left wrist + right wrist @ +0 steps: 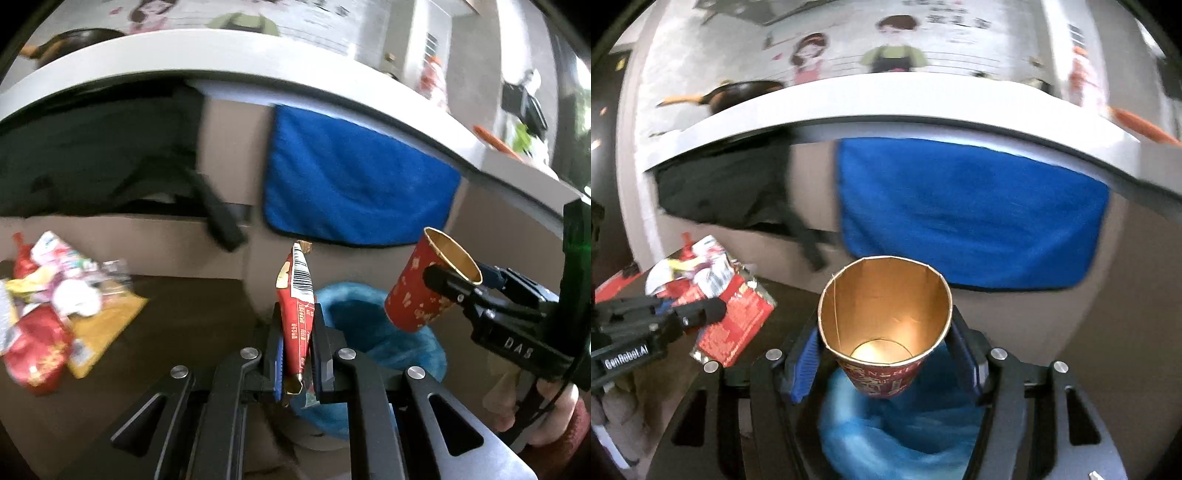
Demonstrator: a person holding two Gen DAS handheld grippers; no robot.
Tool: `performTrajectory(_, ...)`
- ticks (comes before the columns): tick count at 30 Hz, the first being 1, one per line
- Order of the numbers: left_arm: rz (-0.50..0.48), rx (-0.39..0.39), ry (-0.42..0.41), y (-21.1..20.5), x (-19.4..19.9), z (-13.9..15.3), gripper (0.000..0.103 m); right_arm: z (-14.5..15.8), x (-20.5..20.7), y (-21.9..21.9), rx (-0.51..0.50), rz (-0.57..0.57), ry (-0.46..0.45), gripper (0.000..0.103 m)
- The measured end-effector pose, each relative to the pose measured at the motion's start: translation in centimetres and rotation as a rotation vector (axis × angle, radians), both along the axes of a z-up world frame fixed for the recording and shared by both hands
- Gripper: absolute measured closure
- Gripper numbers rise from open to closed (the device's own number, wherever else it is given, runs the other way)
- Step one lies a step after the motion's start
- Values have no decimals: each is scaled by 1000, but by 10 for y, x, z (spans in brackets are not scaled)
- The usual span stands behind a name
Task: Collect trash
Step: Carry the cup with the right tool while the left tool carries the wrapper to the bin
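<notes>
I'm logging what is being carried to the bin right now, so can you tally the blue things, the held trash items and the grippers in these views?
Blue things: 2 (hanging blue towel, blue bin liner)
Held trash items: 2 (red snack wrapper, red paper cup)
Grippers: 2 (left gripper, right gripper)
Total: 6
</notes>
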State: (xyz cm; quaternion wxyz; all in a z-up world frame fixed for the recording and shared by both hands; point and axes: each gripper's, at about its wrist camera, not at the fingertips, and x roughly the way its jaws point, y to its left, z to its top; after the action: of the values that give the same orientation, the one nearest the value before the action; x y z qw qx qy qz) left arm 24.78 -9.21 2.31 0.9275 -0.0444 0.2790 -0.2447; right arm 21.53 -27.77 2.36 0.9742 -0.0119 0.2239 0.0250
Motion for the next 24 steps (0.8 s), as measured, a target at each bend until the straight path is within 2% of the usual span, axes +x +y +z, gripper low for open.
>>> performTrajectory(4,-41,27,8,-37,7,-5,91,-8,1,-36,30,-54,18,44)
performTrajectory(10,-91,39,37,-70,18,-17,91,-27,-3,-58,43,-93,34,44)
performTrajectory(24,-138,27,107,-96,42,-45,91,-50,12,-72,82,-104,64,44)
